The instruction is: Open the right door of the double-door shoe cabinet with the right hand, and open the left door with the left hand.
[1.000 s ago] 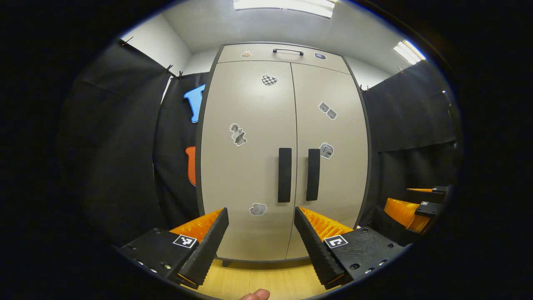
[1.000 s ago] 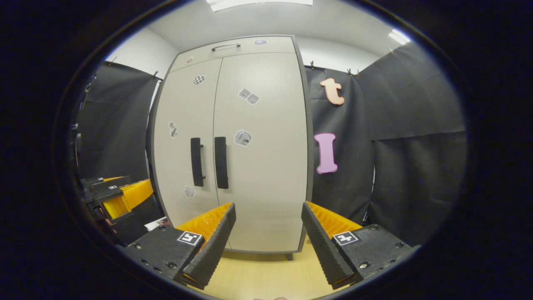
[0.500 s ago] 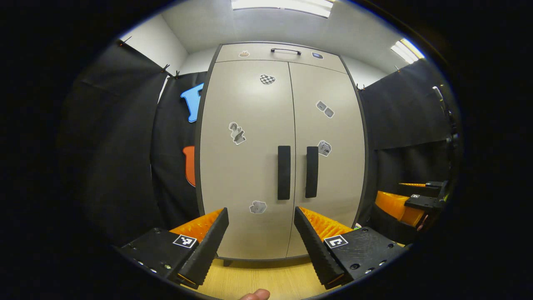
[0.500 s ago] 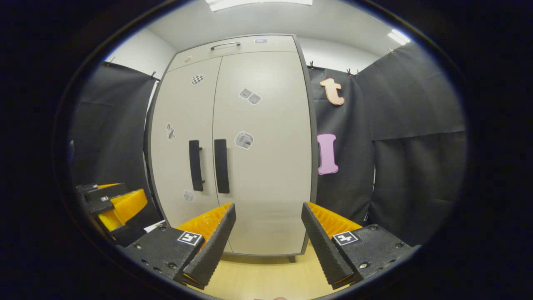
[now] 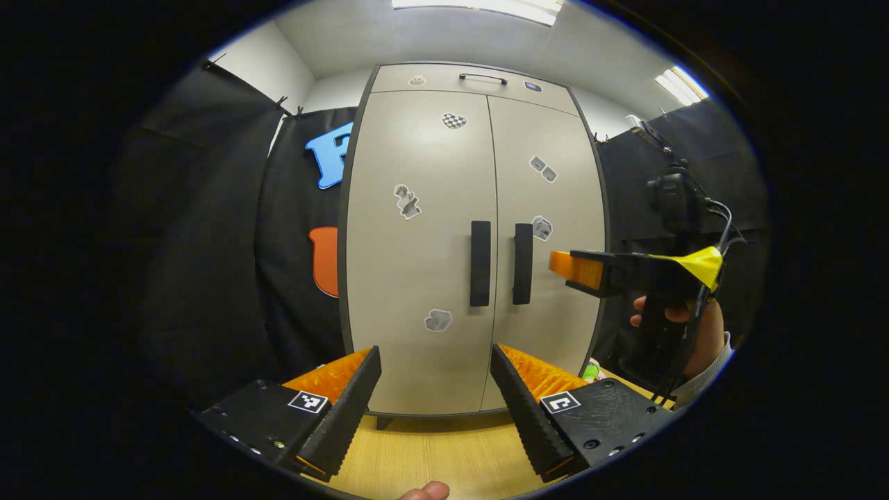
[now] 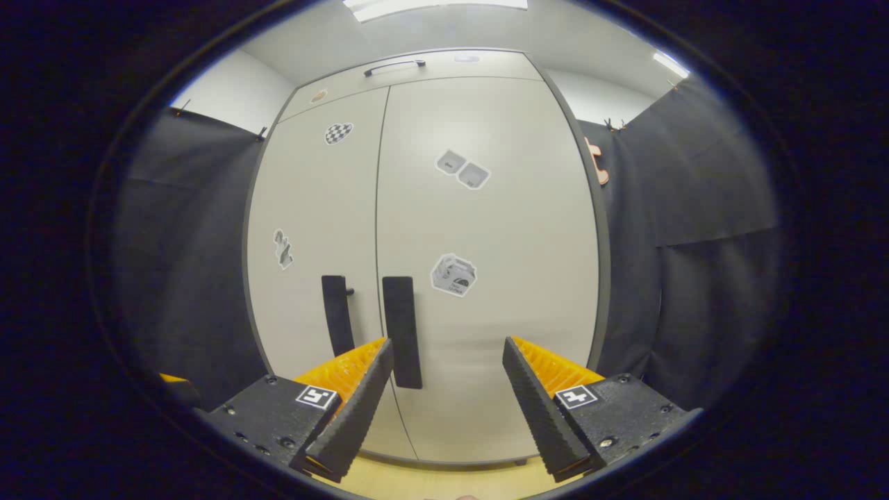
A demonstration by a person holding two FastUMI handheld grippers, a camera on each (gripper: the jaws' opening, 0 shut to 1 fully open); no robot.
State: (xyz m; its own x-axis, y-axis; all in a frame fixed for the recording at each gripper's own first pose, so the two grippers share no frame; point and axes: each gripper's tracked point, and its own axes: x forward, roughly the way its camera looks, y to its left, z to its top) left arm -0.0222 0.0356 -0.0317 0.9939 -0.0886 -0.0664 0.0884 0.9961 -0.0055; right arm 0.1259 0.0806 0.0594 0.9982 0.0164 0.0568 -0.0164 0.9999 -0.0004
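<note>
We see the shoe cabinet (image 5: 472,236) standing on a pale wood floor (image 5: 430,458) against the black cloth wall. Both doors are shut, so we cannot tell what is inside.

Left to right in the left gripper view: left door (image 5: 417,278) with stickers, its black vertical handle (image 5: 480,263), the centre seam, the right door's handle (image 5: 522,263), then the right door (image 5: 555,208). Above them runs a shallow top panel with a thin bar handle (image 5: 482,77).

The left gripper (image 5: 436,396) hangs well back from the cabinet, jaws spread wide, nothing between them.

The right gripper (image 5: 576,267), held in a hand (image 5: 698,333), sits near the right door. In the right gripper view, the right gripper (image 6: 448,396) is spread wide and empty, its left finger (image 6: 351,410) just beside the right door's handle (image 6: 402,330); we cannot tell whether they touch.
</note>
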